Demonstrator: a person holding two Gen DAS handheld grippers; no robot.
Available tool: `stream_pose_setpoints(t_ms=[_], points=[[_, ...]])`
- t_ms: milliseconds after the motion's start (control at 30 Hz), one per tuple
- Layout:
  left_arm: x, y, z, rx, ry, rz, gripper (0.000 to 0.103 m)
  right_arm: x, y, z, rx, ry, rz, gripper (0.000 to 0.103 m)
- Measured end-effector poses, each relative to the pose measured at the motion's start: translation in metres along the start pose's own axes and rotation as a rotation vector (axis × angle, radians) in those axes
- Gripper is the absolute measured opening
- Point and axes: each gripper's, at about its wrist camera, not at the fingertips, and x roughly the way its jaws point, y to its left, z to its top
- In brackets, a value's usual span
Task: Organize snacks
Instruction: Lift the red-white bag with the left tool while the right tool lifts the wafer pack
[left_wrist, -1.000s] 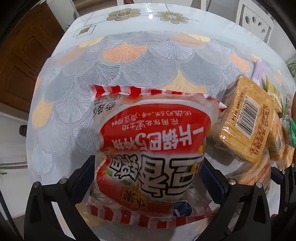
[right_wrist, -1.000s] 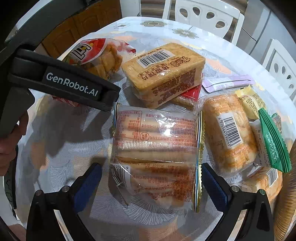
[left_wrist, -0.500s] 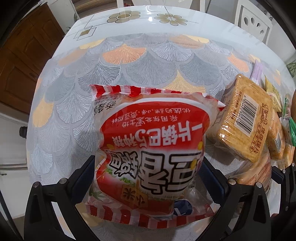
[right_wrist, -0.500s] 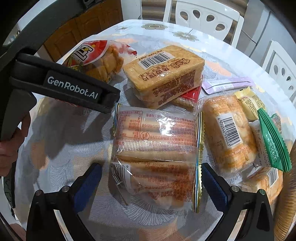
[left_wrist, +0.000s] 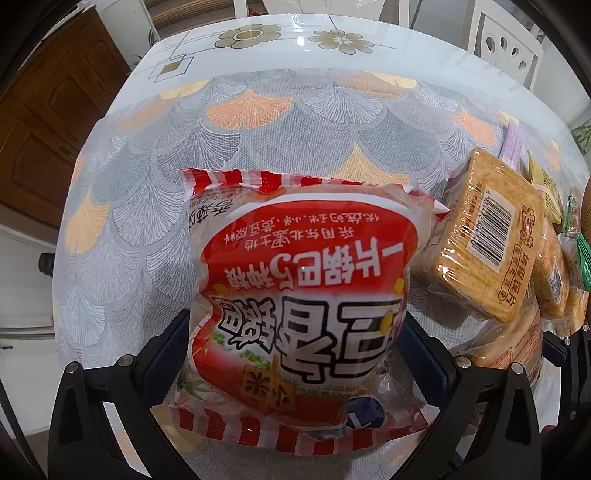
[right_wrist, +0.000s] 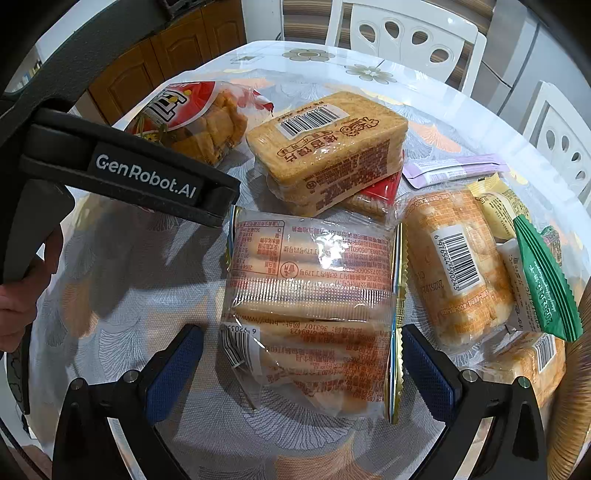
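1. Left gripper (left_wrist: 295, 354), low in frame, pinches the red snack bag (left_wrist: 295, 288) between both pads.
2. Right gripper (right_wrist: 303, 365) stands wide, straddling the clear biscuit pack (right_wrist: 314, 310) untouched.
3. Judged step: carrying the bag clear of the pile; next needs a free spot on the tablecloth (left_wrist: 258, 129).

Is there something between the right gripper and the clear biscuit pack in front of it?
Nothing visible. The clear biscuit pack lies directly between the open fingers of the right gripper.
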Motion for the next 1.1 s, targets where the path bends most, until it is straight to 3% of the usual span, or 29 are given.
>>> stream_pose_setpoints(t_ms=[500, 933, 967, 1000, 1033, 1100], points=[[-0.003, 0.001, -0.002, 0.000, -0.001, 0.000, 0.103, -0.003, 0.002, -0.005, 0.000, -0.033, 0.002, 0.103], [-0.003, 0.005, 0.021, -0.036, 0.083, 0.003, 0.102, 0.002, 0.000, 0.018, 0.032, 0.087, 0.015, 0.103], [-0.006, 0.004, 0.021, -0.020, 0.056, 0.004, 0.096, 0.001, -0.001, 0.019, 0.032, 0.085, 0.017, 0.097], [-0.009, 0.002, 0.021, 0.002, 0.032, 0.007, 0.090, -0.003, -0.002, 0.021, 0.034, 0.070, 0.011, 0.081], [-0.016, -0.002, 0.020, 0.033, -0.007, 0.002, 0.077, -0.008, -0.005, 0.023, 0.038, 0.051, 0.011, 0.070], [-0.020, -0.004, 0.019, 0.036, -0.021, -0.005, 0.074, -0.010, -0.008, 0.026, 0.056, 0.055, 0.047, 0.067]])
